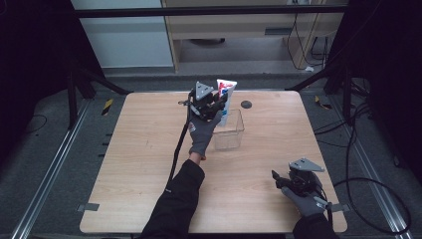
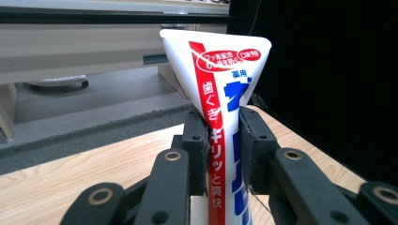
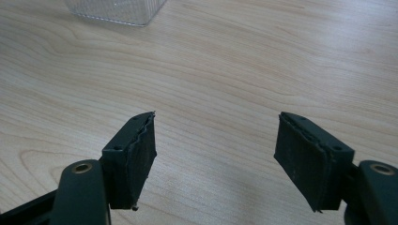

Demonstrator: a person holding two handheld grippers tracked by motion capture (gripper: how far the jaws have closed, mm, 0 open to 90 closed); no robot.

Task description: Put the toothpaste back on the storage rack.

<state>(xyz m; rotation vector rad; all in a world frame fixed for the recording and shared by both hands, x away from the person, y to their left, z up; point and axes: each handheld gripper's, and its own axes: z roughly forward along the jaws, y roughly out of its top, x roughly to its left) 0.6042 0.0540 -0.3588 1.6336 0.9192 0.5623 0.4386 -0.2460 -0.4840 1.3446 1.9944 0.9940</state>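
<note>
The left gripper (image 2: 224,154) pinches an upright toothpaste tube (image 2: 220,93) directly above the clear plastic container (image 1: 228,131); the right gripper (image 3: 225,159) rests spread, well apart.

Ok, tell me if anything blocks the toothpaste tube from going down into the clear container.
Nothing visible does. The left tongs grip the toothpaste tube upright over the clear container, whose open top looks empty. The right tongs sit far off near the table's edge.
</note>
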